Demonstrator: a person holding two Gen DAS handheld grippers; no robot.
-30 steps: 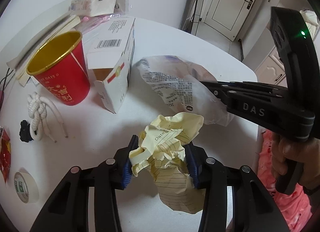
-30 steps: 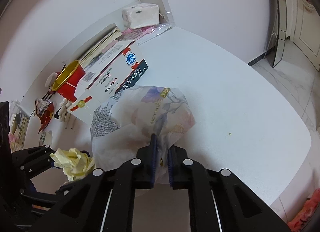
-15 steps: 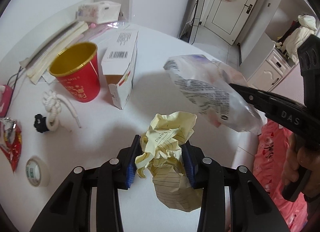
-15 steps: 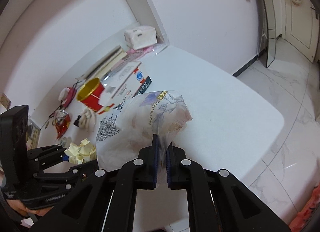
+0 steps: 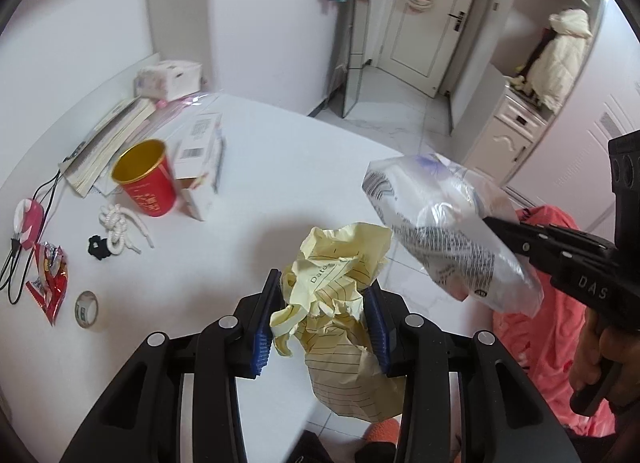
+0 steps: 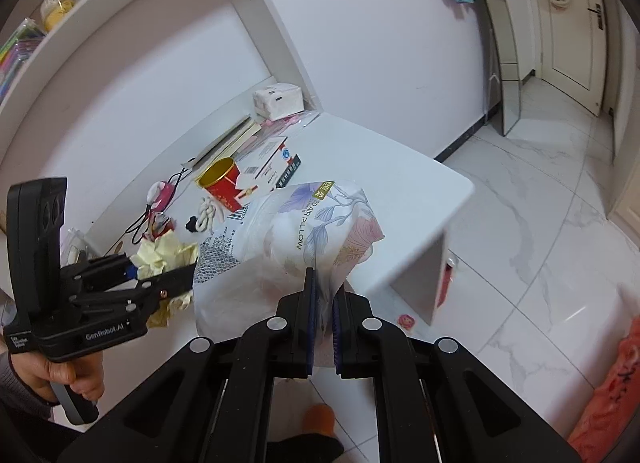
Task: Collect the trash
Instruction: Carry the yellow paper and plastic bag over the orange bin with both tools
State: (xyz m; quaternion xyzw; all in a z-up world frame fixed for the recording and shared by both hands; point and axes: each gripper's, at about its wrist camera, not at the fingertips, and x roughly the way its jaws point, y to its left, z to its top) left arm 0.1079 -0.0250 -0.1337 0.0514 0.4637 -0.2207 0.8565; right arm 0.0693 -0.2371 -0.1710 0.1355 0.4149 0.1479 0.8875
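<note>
My left gripper (image 5: pixel 322 325) is shut on a crumpled ball of yellow lined paper (image 5: pixel 338 303), held up above the near edge of the white table (image 5: pixel 280 183). The same yellow paper (image 6: pixel 162 257) shows in the right wrist view at the tips of the left gripper (image 6: pixel 170 273). My right gripper (image 6: pixel 324 311) is shut on the edge of a clear printed plastic bag (image 6: pixel 296 247), which hangs in the air. In the left wrist view that plastic bag (image 5: pixel 448 231) floats right of the paper, beyond the table's edge.
On the table stand a red cup with gold lining (image 5: pixel 146 179), an open white carton (image 5: pixel 200 151), a knotted white rope (image 5: pixel 118 227), a red snack wrapper (image 5: pixel 48 283), a tape roll (image 5: pixel 86 309), stacked books (image 5: pixel 108 143) and a tissue pack (image 5: pixel 168 79). White tiled floor (image 6: pixel 540 223) lies to the right.
Both grippers rose and drew back from the table with their loads. The plastic bag left the tabletop and swung right past the table's edge. The table items look smaller and farther.
</note>
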